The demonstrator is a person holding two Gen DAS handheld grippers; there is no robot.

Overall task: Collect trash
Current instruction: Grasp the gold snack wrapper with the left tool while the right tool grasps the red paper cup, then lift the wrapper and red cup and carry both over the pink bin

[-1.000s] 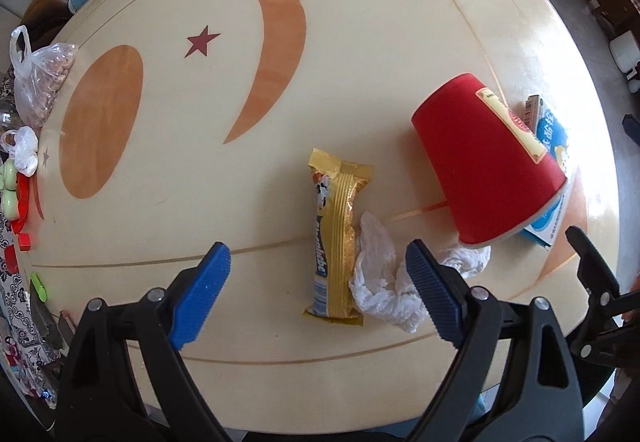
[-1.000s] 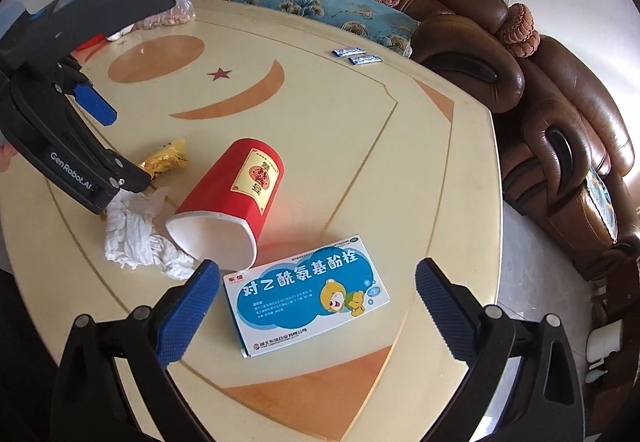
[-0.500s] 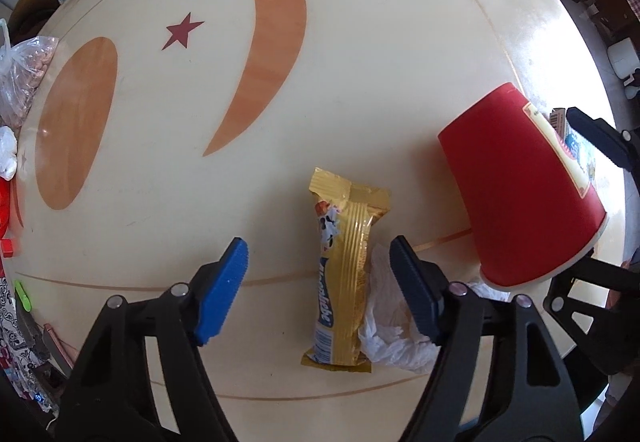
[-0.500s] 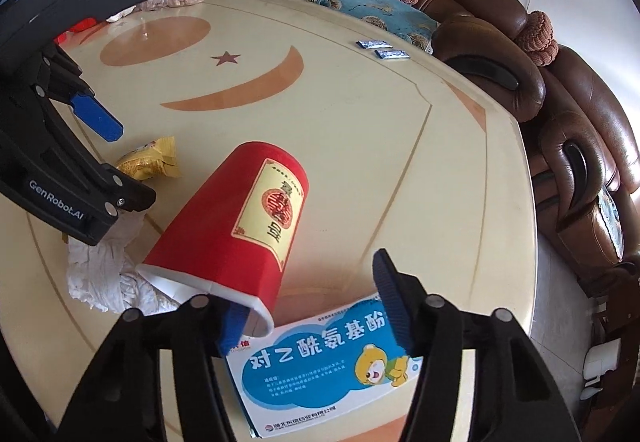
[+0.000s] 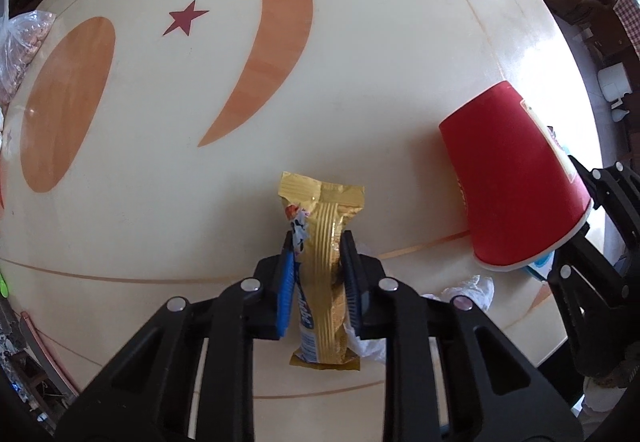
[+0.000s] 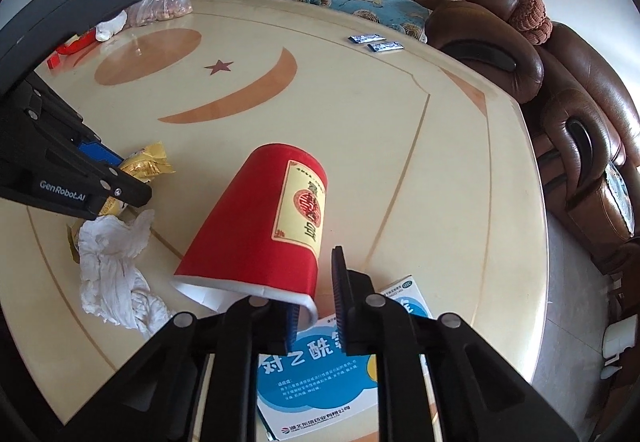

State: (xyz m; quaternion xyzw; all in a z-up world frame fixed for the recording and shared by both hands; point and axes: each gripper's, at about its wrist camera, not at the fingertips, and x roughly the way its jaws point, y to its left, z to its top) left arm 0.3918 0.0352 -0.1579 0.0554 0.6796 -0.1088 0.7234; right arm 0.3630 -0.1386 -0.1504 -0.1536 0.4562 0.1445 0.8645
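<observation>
From your left wrist view, your left gripper (image 5: 316, 274) has just closed its jaws on the gold snack wrapper (image 5: 322, 274) lying on the round table (image 5: 360, 62).

From your right wrist view, your right gripper (image 6: 316, 306) has just been closing, pinching the rim of the toppled red paper cup (image 6: 260, 234) above a blue medicine box (image 6: 320, 374); crumpled tissue (image 6: 112, 270) lies beside it.
</observation>
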